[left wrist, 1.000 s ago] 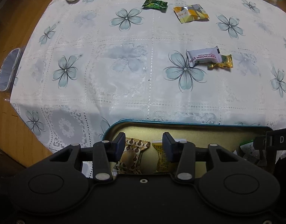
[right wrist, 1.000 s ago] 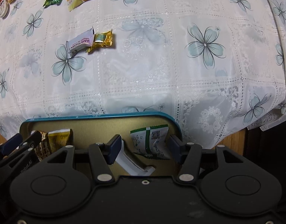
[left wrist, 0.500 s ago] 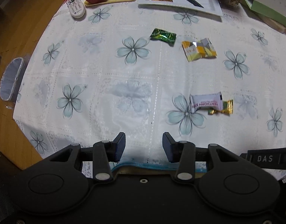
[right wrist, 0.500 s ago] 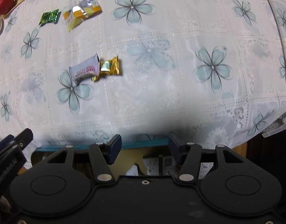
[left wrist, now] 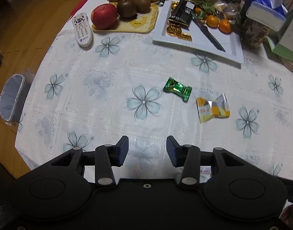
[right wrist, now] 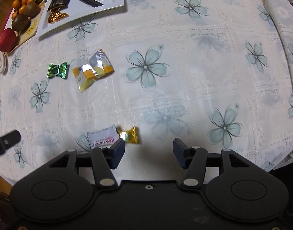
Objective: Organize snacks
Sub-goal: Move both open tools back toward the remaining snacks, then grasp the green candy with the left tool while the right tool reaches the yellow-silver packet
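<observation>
Both grippers, left [left wrist: 147,151] and right [right wrist: 148,153], spread wide and empty. Gold candy [right wrist: 129,134] lies near the right gripper, touching the white Hawthorn bar [right wrist: 102,137] — a careless pinch could catch both.

Ahead of your left gripper [left wrist: 147,151] the tablecloth [left wrist: 100,99] is bare up to the green candy [left wrist: 177,89] and yellow snack packet [left wrist: 213,110]; the white plate [left wrist: 234,48], fruit tray [left wrist: 146,24] and remote [left wrist: 82,29] wall off the far edge. Your right gripper [right wrist: 148,152] has open cloth ahead and to its right. The white Hawthorn bar [right wrist: 102,138] and gold candy [right wrist: 129,134] touch each other just by its left finger.
</observation>
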The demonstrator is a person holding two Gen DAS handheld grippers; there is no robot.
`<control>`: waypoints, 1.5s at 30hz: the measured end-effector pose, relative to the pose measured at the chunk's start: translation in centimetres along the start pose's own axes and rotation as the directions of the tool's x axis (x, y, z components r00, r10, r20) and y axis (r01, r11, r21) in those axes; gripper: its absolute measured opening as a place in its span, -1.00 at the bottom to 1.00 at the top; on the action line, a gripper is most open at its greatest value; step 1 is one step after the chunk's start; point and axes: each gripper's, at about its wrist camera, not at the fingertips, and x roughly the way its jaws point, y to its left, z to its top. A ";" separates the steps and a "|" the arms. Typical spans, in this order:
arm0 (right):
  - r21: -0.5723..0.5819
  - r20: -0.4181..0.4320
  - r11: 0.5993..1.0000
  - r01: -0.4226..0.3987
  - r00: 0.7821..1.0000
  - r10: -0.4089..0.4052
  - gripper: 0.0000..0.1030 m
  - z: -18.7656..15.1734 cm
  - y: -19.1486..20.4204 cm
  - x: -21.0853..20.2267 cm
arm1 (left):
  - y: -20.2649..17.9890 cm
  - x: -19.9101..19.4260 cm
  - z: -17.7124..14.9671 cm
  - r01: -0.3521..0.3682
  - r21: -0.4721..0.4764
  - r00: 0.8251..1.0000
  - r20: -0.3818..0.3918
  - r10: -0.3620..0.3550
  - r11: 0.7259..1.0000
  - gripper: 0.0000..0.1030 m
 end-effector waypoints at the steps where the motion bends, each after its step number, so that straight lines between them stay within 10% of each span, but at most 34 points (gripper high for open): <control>1: 0.001 0.005 1.000 -0.005 1.000 0.005 0.12 0.4 0.3 0.3 | 0.1 0.0 0.4 0.000 -0.002 1.000 0.007 0.000 1.000 0.02; 20: 0.270 0.023 0.959 -0.080 0.997 0.076 0.14 11.1 7.0 7.4 | 3.5 2.3 2.8 -0.004 -0.129 0.998 -0.056 -0.004 0.992 0.02; 41: 0.005 -0.007 1.000 0.004 1.000 -0.004 0.09 5.8 6.5 8.1 | 3.4 2.7 2.8 0.045 -0.124 0.996 -0.074 -0.054 0.991 0.02; 45: -0.089 0.000 0.996 -0.020 1.000 0.020 -0.84 5.4 7.3 7.4 | 3.3 3.7 3.3 0.046 -0.125 0.995 -0.081 -0.056 0.991 0.02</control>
